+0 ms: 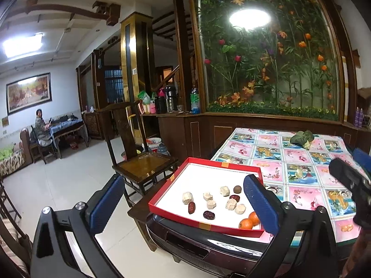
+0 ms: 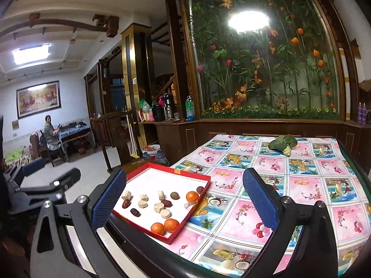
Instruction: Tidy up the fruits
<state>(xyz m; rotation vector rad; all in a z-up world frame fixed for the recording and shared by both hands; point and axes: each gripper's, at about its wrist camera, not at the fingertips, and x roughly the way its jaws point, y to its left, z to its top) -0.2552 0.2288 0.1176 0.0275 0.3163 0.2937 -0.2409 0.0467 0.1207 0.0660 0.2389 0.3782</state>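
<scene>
A red box lid with a white floor (image 1: 227, 165) (image 2: 136, 173) lies at the table's near left corner. It holds several pale chunks (image 1: 187, 197) (image 2: 159, 207), dark red dates (image 1: 192, 207) (image 2: 135, 212), a brown round fruit (image 1: 237, 189) (image 2: 174, 195) and two oranges (image 1: 246, 223) (image 2: 171, 224). A third orange (image 2: 192, 196) rests at the lid's right rim. My left gripper (image 1: 183, 203) is open and empty, held above the lid. My right gripper (image 2: 185, 199) is open and empty, just right of it.
The table has a pink floral cloth (image 2: 301, 185). A green leafy vegetable (image 1: 301, 137) (image 2: 283, 143) lies at its far side. A wooden chair (image 1: 143, 162) stands left of the table. A planter wall (image 1: 266, 58) rises behind. A person (image 1: 41, 129) sits far left.
</scene>
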